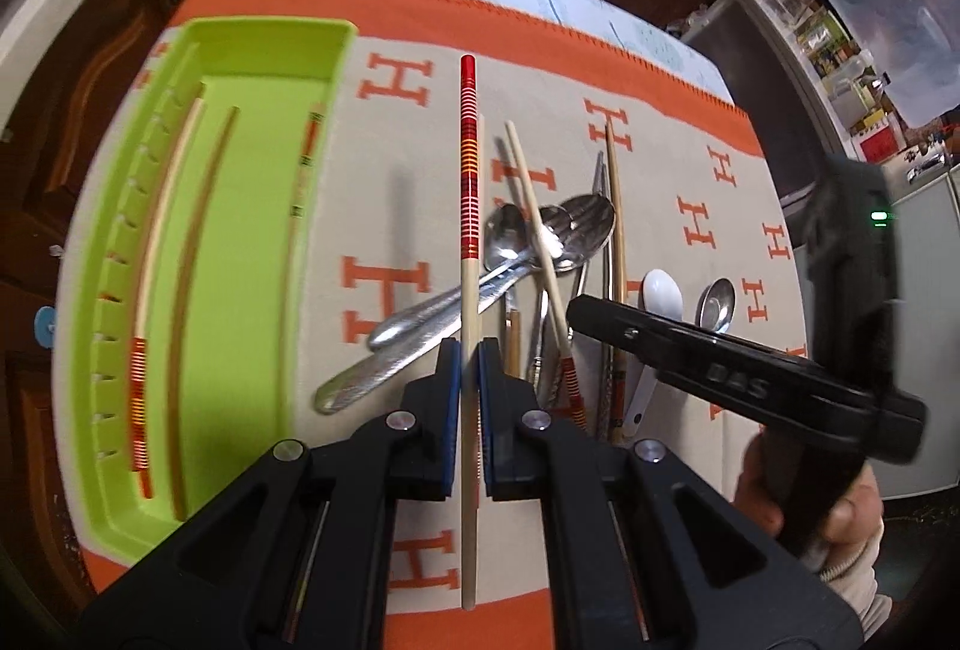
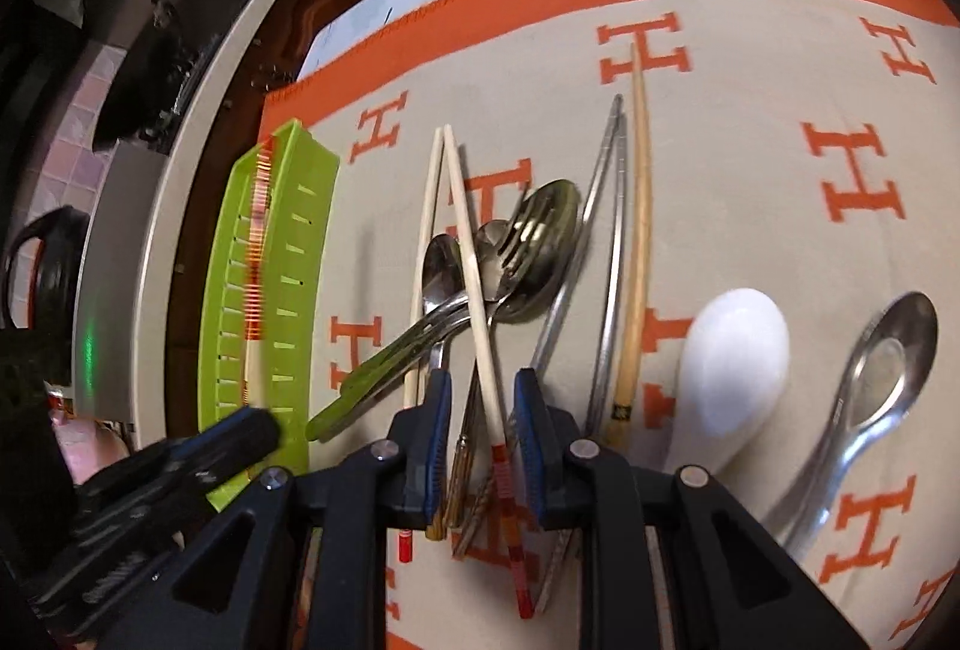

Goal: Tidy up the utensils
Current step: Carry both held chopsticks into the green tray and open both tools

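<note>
Up close, the left gripper (image 1: 469,371) is clamped on a red-striped chopstick (image 1: 468,206), blue pads pinching its pale shaft, striped end pointing away, lifted above the cloth. Right gripper (image 2: 482,431) hangs with jaws parted over the utensil pile (image 2: 510,254), gripping nothing; another striped chopstick (image 2: 480,302) passes between its pads, contact unclear. Pile near the blanket's middle: metal spoons (image 1: 510,236), a fork (image 2: 528,230), metal chopsticks (image 2: 606,242), a wooden chopstick (image 2: 641,206), overlapping. Beside these, toward the right edge, a white ceramic spoon (image 2: 732,350) and a small steel spoon (image 2: 882,368), apart from each other. Green tray (image 1: 240,50) at the left edge of the orange-bordered blanket (image 1: 678,158), holding three chopsticks (image 1: 198,242) lengthwise.
</note>
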A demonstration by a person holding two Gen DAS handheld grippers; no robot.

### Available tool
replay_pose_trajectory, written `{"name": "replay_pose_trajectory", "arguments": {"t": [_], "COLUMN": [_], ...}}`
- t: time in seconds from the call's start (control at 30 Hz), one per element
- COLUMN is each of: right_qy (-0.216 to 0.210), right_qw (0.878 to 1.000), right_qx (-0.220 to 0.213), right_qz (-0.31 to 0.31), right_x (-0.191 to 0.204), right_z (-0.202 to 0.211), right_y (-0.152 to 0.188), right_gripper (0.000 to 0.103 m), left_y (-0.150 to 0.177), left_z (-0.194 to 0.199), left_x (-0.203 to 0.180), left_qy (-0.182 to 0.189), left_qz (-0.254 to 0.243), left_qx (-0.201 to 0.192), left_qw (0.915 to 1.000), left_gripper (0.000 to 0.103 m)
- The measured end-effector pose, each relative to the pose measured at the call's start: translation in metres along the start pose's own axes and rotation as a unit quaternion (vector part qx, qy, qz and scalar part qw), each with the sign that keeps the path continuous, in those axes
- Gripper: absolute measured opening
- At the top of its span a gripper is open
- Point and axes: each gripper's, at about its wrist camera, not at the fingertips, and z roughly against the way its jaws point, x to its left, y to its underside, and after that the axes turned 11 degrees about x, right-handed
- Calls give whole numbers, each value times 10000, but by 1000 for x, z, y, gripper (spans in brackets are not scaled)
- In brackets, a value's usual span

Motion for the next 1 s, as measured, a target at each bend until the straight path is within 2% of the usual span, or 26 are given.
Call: {"name": "replay_pose_trajectory", "arguments": {"t": [0.17, 0.37, 0.6, 0.73, 1.0], "right_qy": [145, 285, 330, 209, -173], "right_qw": [9998, 9993, 9994, 9996, 9982], "right_qx": [92, 199, -102, -201, -320], "right_qz": [90, 136, -17, 47, 478], "right_x": [6, 13, 18, 31, 97], "right_z": [-9, -19, -6, 9, 28], "right_y": [-4, -5, 5, 12, 18], "right_gripper": [21, 6, 6, 6, 6], "left_y": [7, 11, 19, 25, 31], "left_z": [23, 42, 57, 63, 67], "left_x": [17, 34, 58, 76, 95], "left_qy": [9, 12, -112, -417, -1091], "left_qz": [42, 127, 299, 376, 324], "left_qx": [-159, -330, -496, -601, -802], "left_qw": [9999, 9994, 9983, 9966, 9903], "left_gripper": [4, 4, 4, 4, 4]}}
